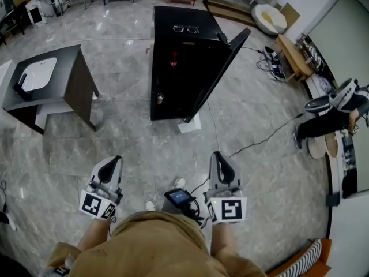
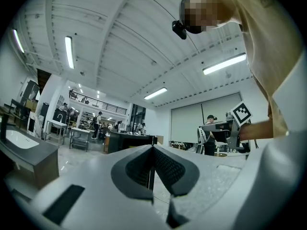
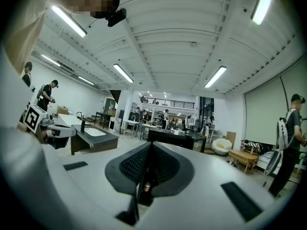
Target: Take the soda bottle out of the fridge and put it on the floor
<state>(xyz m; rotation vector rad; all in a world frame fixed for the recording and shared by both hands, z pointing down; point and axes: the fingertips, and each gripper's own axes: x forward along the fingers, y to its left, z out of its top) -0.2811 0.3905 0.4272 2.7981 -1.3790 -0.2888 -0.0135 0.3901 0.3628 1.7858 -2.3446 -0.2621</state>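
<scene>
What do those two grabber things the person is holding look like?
The left gripper and right gripper are light grey shells narrowing to black ridged pads. Each carries a white cube with black square markers. The person wears a tan top.

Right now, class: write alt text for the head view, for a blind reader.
A black fridge stands open on a marble floor, a small bottle low inside; nearer, the left gripper and right gripper point toward it, both closed.
</scene>
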